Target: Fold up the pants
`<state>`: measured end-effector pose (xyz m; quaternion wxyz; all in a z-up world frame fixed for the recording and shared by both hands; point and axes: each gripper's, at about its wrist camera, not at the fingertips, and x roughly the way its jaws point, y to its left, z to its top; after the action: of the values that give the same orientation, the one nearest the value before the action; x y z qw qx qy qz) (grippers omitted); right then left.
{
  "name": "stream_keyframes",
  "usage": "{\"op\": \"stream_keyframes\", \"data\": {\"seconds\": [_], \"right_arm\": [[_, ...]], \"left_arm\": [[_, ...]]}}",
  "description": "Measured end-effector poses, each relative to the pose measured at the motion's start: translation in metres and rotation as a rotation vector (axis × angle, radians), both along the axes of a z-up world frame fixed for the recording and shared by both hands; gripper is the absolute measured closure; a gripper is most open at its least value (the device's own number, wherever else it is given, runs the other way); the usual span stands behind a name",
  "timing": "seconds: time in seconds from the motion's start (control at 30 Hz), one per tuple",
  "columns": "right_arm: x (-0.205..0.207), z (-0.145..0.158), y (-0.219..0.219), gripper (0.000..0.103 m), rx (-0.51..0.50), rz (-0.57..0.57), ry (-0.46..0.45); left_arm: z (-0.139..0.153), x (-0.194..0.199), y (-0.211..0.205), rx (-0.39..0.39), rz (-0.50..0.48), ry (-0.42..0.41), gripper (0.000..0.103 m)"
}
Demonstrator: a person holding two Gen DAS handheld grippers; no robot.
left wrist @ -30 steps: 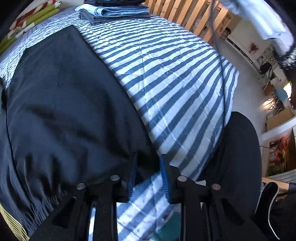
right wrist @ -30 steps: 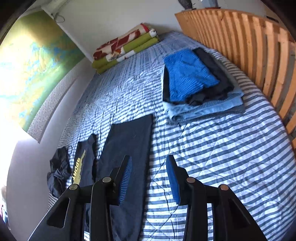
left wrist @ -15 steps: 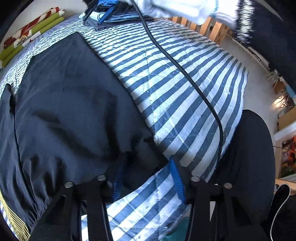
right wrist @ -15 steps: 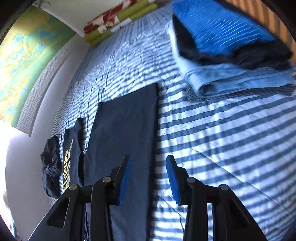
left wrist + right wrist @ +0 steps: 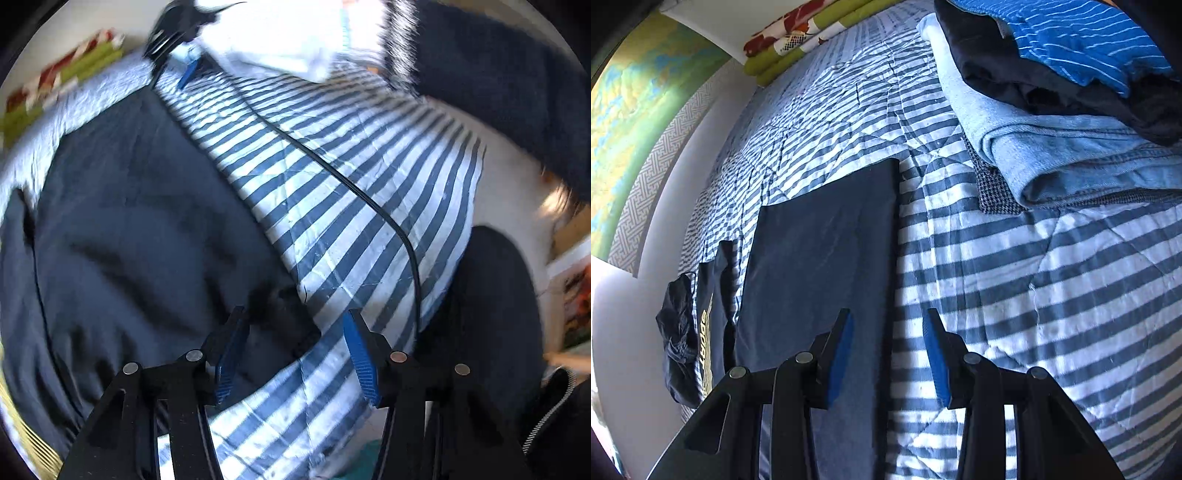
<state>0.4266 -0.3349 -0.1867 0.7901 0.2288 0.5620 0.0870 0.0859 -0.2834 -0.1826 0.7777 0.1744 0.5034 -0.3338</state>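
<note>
Dark navy pants (image 5: 129, 229) lie flat along the striped bedspread (image 5: 332, 192), folded lengthwise. In the left wrist view my left gripper (image 5: 295, 343) stands open over the waistband corner (image 5: 280, 306), which lies bunched between the blue pads without being pinched. In the right wrist view the leg end of the pants (image 5: 827, 243) stretches ahead. My right gripper (image 5: 888, 350) hovers open above the long right edge of the pants, holding nothing. The right gripper also shows blurred at the top of the left wrist view, its blue pad (image 5: 186, 75) near the leg end.
A stack of folded clothes (image 5: 1052, 110) sits on the bed's far right. Rolled red and green blankets (image 5: 812, 33) lie by the wall. A dark garment with "SPORT" lettering (image 5: 705, 332) lies left of the pants. A black cable (image 5: 351, 184) crosses the bedspread. The bed edge drops off at right.
My left gripper has opened wider and drawn back slightly from the waistband corner. My right gripper has moved forward and lower toward the leg end, nearing the clothes stack.
</note>
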Motion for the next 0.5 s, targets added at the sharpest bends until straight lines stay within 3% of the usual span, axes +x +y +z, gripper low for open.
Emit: {"op": "stream_keyframes", "data": {"seconds": [0.07,0.2,0.33,0.5], "right_arm": [[0.004,0.0,0.0,0.068,0.006,-0.006,-0.003],[0.012,-0.002,0.003,0.068,0.012,-0.016,-0.002],[0.02,-0.01,0.003,0.068,0.02,-0.019,0.019],[0.03,-0.023,0.014,0.068,-0.013,-0.017,0.038]], "left_arm": [[-0.008,0.002,-0.003,0.034,0.014,0.016,0.075],[-0.007,0.012,0.01,-0.045,0.066,0.075,0.09],[0.003,0.022,0.034,-0.165,0.129,0.154,0.095],[0.018,0.023,0.054,-0.26,0.173,0.178,0.095]]}}
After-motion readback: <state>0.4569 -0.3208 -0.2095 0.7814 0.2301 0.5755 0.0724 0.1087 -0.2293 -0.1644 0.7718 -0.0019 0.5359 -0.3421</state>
